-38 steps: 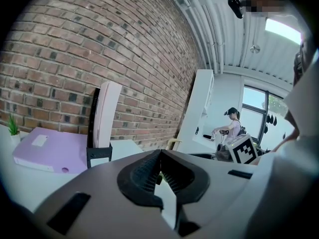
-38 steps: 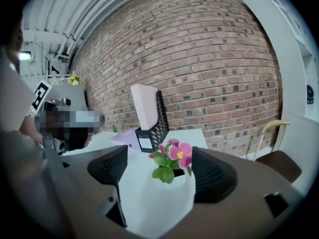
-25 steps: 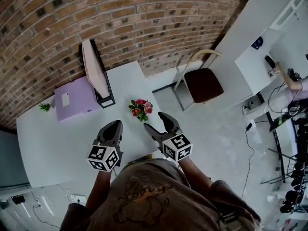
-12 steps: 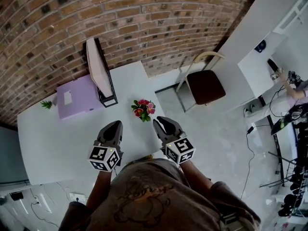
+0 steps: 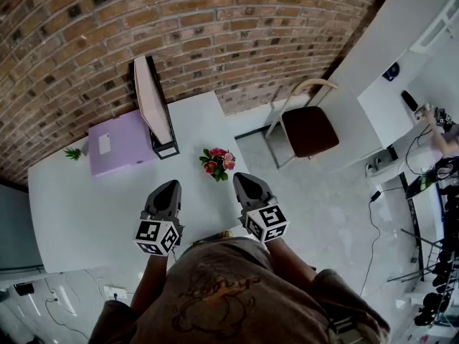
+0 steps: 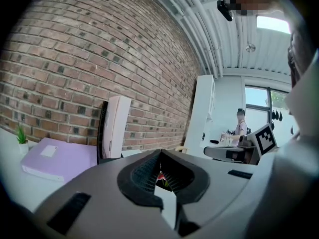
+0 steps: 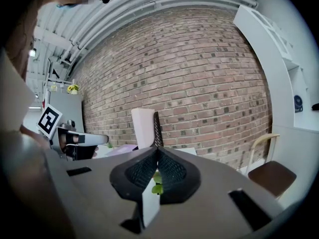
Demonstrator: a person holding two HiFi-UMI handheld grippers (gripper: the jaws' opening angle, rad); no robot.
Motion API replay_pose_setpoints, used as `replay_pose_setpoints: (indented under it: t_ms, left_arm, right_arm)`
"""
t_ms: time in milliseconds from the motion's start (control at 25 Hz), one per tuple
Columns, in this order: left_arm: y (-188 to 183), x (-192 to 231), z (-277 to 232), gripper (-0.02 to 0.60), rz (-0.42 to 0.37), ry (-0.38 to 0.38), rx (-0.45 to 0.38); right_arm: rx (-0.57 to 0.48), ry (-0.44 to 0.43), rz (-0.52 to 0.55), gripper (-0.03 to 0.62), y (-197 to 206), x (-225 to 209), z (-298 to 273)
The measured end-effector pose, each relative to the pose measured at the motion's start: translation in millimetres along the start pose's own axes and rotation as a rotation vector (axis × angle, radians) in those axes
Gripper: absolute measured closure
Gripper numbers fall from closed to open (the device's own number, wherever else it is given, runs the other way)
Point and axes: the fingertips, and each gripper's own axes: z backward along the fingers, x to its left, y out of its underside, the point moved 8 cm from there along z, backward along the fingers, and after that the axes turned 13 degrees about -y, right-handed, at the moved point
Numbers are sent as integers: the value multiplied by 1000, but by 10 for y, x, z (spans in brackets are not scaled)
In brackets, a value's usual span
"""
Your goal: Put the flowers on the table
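A small bunch of pink and red flowers (image 5: 217,163) with green leaves stands on the white table (image 5: 93,213) near its right edge. My right gripper (image 5: 241,179) hovers just right of and nearer than the flowers, jaws shut with nothing between them. My left gripper (image 5: 170,185) hangs over the table to the left of the flowers, also shut and empty. In the left gripper view the flowers (image 6: 162,177) peek through below the closed tips (image 6: 160,154). In the right gripper view green leaves (image 7: 157,183) show below the closed tips (image 7: 158,149).
A black-and-white file holder (image 5: 154,106) stands at the table's back by the brick wall. A lilac box (image 5: 118,143) lies left of it, with a tiny green plant (image 5: 72,153) beyond. A brown-seated chair (image 5: 308,129) stands off the table's right side.
The right gripper's jaws have gone from wide open to shut, empty, beside the flowers. The left gripper has stayed shut and hardly moved.
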Motion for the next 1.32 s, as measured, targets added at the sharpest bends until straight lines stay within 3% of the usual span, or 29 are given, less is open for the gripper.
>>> replay_pose_setpoints:
  t_ms: [360,1320]
  left_arm:
    - [3,48,54,560,3,-26,2]
    - [85,24,176,560,17,-36,29]
  right_arm:
    - [58,40,27,592,95,-31,29]
    - [55,18,2,591,140,78,86]
